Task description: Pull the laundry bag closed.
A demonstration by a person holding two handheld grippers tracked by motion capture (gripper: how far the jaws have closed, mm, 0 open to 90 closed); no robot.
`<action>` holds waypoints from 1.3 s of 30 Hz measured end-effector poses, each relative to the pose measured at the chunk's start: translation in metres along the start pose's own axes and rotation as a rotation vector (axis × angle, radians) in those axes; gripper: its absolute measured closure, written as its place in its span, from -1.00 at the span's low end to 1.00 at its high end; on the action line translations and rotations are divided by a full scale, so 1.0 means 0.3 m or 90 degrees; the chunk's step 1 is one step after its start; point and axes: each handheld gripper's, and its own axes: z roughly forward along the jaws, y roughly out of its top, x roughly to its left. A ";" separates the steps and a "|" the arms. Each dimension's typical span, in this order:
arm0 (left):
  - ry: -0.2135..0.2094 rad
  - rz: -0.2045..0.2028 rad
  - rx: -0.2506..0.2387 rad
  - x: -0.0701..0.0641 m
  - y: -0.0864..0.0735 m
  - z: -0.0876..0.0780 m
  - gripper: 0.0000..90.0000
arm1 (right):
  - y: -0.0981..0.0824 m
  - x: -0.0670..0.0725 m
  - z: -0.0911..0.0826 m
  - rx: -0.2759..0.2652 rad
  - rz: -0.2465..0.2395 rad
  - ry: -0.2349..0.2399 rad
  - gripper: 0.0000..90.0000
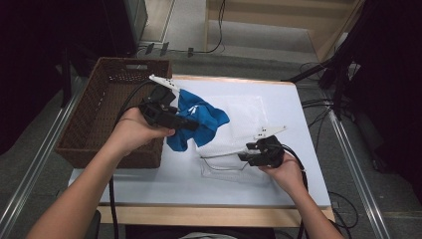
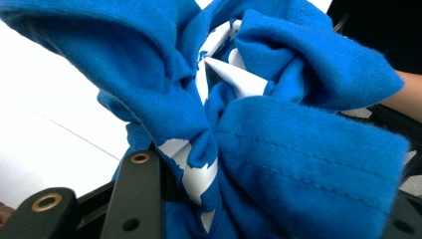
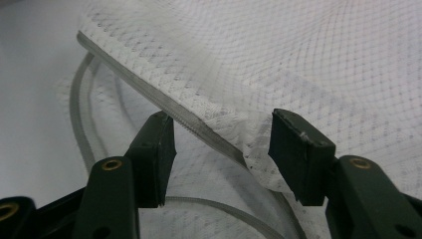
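Blue cloth (image 1: 199, 119) bunched in left tongs (image 1: 191, 124), hanging downward.

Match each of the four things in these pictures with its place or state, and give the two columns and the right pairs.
Things:
1. blue garment
2. white mesh laundry bag
3. wicker basket
4. right gripper

States:
A. brown, at the table's left edge
B. bunched in the left gripper
C. jaws apart around a zipper edge
D. lying flat on the table

Pairs: 1-B, 2-D, 3-A, 4-C
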 end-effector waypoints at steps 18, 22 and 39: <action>-0.014 -0.017 0.013 -0.060 -0.104 0.079 0.18 | 0.013 -0.011 0.018 0.007 0.016 -0.023 0.90; -0.021 -0.019 0.020 -0.069 -0.128 0.108 0.19 | 0.025 -0.006 0.013 0.011 0.022 -0.029 0.96; -0.016 0.011 0.006 -0.125 -0.195 0.207 0.18 | 0.039 -0.002 -0.013 0.006 0.027 -0.031 0.96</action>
